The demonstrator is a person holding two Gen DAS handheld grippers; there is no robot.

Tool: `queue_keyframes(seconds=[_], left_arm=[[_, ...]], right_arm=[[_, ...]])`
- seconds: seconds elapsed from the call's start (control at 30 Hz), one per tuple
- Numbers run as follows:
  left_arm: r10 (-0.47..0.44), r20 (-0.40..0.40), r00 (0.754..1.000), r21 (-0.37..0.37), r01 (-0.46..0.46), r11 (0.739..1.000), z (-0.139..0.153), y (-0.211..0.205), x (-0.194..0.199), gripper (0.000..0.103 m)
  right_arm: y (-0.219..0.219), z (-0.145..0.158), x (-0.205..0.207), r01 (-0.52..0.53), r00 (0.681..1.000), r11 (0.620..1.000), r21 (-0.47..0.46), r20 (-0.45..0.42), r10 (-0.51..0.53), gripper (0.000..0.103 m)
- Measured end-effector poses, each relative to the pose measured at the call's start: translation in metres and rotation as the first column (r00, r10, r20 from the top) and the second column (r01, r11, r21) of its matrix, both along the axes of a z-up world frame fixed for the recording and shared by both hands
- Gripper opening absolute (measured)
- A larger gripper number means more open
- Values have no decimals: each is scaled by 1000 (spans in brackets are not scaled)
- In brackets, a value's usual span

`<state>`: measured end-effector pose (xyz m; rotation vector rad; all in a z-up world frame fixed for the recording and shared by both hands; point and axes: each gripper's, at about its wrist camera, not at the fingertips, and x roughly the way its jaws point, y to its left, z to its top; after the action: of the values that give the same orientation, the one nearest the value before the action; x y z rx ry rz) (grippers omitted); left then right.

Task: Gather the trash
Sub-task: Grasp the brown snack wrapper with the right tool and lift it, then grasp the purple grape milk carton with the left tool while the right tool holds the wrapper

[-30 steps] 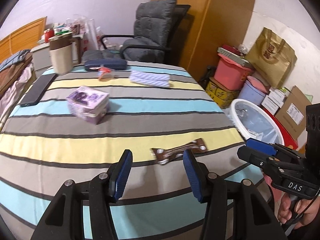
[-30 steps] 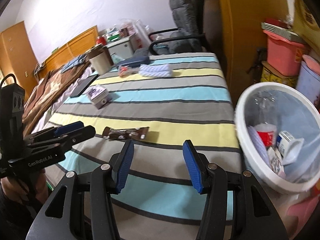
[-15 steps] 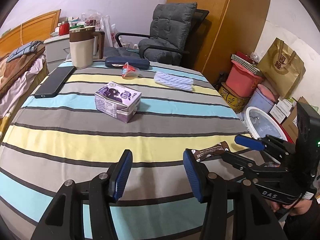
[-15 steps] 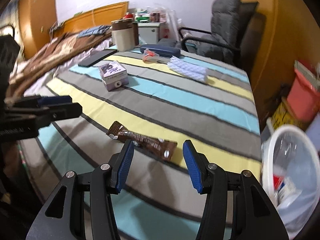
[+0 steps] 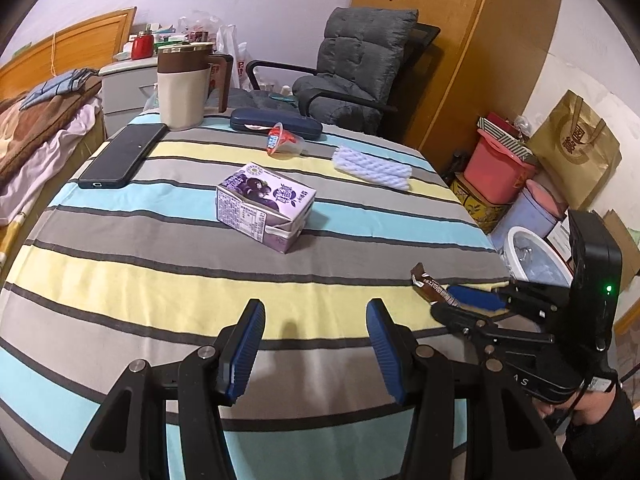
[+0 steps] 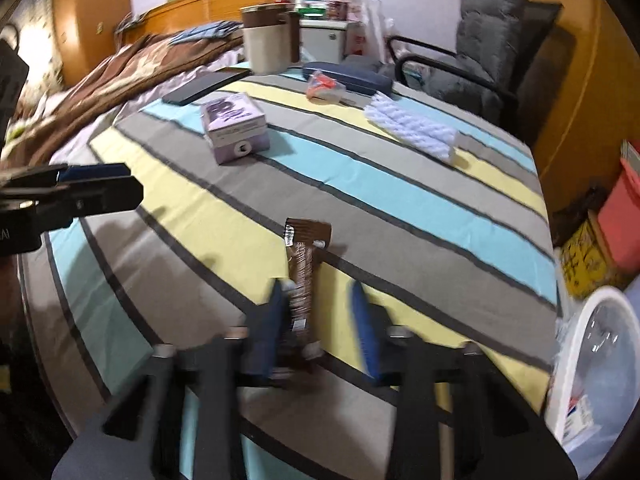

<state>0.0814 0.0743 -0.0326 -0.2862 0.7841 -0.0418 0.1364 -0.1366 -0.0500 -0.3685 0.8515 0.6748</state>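
Observation:
A brown snack wrapper lies on the striped tablecloth near the right front edge. My right gripper straddles its near end and its jaws are closing. The wrapper sits against the left pad, with a gap to the right pad. In the left wrist view the wrapper pokes out from the right gripper. My left gripper hovers open over the cloth with nothing between its fingers. A purple milk carton lies mid-table and a red jelly cup farther back. A white lined bin stands beside the table.
At the back of the table are a black phone, a beige jug, a dark blue case and a folded white cloth. A grey armchair stands behind, a bed on the left, and boxes and bags on the right.
My right gripper rolled, came down over the wrapper, and its jaws narrowed around it. My left gripper drifted left across the table, away from the wrapper.

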Motion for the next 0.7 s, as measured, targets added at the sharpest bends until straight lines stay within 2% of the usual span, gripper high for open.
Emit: queue_keyframes(seconds=[0.1, 0.33, 0.5, 0.7], left_arm=[[9, 1, 1000, -4, -9, 1000, 1, 1, 6, 53], [61, -11, 998, -19, -61, 998, 0, 5, 32, 53], [106, -37, 994, -20, -107, 994, -6, 10, 57, 53], [160, -85, 984, 42, -157, 987, -19, 22, 79, 53]], right_arm=[[-6, -1, 0, 63, 998, 997, 42, -28, -61, 20], [-23, 1, -2, 156, 986, 980, 127, -79, -147, 19], [-27, -6, -1, 169, 982, 976, 135, -112, -154, 19], [-28, -5, 4, 161, 982, 976, 150, -125, -143, 19]])
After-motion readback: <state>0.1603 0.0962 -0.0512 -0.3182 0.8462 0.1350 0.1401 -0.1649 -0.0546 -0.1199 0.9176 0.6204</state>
